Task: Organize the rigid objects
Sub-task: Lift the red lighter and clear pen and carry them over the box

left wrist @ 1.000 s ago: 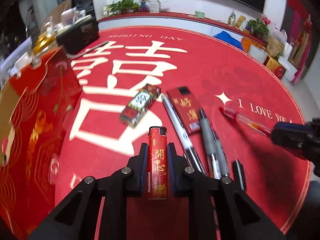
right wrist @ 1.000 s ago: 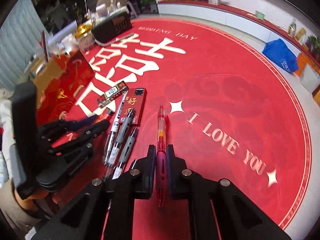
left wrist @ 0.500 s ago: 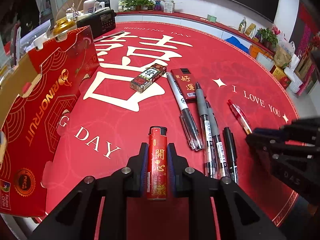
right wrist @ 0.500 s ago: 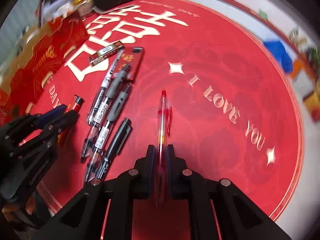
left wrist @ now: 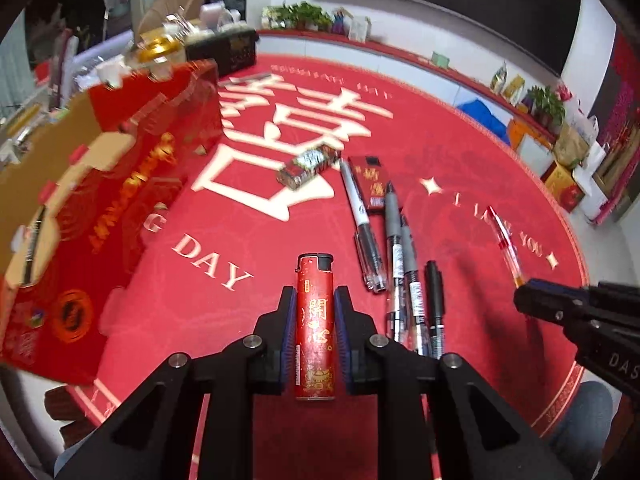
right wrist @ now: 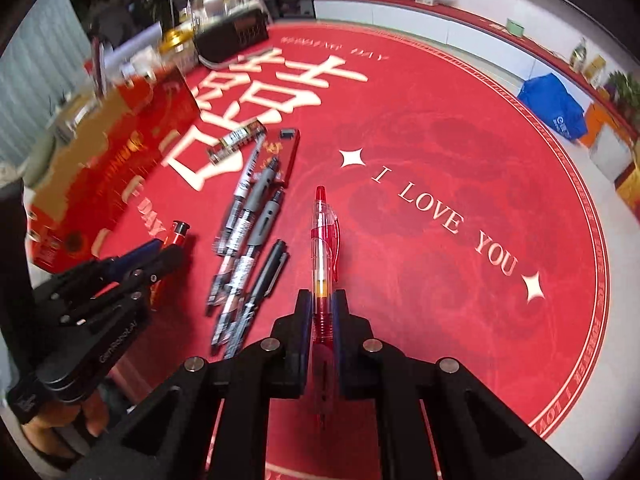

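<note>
One red lighter [left wrist: 315, 326] sits clamped between the left tongs [left wrist: 315, 336] and one red pen [right wrist: 323, 264] between the right tongs [right wrist: 322, 320], above the red counter [right wrist: 440, 208], where four dark pens [left wrist: 400, 256] lie at the lighter's two o'clock.

Even indoor light, soft shadows under my pens [left wrist: 404, 264]. Motion blur smears the red box [left wrist: 100, 208]; fisheye corners go black.

Box [left wrist: 100, 216] left of pens [left wrist: 400, 264], on mat [left wrist: 460, 152]
</note>
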### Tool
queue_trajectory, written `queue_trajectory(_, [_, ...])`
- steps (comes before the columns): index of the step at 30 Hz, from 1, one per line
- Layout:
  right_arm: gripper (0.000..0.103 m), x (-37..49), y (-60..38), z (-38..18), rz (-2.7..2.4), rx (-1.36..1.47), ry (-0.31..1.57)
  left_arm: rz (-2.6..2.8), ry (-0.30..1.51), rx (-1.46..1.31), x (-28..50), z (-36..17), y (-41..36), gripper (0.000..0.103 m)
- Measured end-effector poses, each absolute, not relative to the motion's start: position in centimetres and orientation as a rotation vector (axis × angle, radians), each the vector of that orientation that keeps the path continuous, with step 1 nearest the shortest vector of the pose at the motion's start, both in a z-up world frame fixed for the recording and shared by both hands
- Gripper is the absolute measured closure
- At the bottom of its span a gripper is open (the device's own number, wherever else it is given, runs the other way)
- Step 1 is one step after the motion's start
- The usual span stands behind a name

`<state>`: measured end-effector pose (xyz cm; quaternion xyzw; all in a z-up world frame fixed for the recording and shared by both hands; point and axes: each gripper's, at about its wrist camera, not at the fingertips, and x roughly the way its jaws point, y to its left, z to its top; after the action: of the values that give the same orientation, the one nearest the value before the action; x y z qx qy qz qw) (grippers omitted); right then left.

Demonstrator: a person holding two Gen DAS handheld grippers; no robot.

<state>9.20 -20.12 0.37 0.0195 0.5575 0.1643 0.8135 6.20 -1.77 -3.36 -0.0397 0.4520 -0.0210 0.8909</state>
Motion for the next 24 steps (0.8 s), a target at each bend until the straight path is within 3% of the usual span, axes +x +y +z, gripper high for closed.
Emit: queue_trajectory(24, [0.092, 5.0, -14.6, 5.3, 0.408, 0.092, 1.036, 0.102, 0.75, -0.102, -0.2, 3.6, 4.0, 0.083])
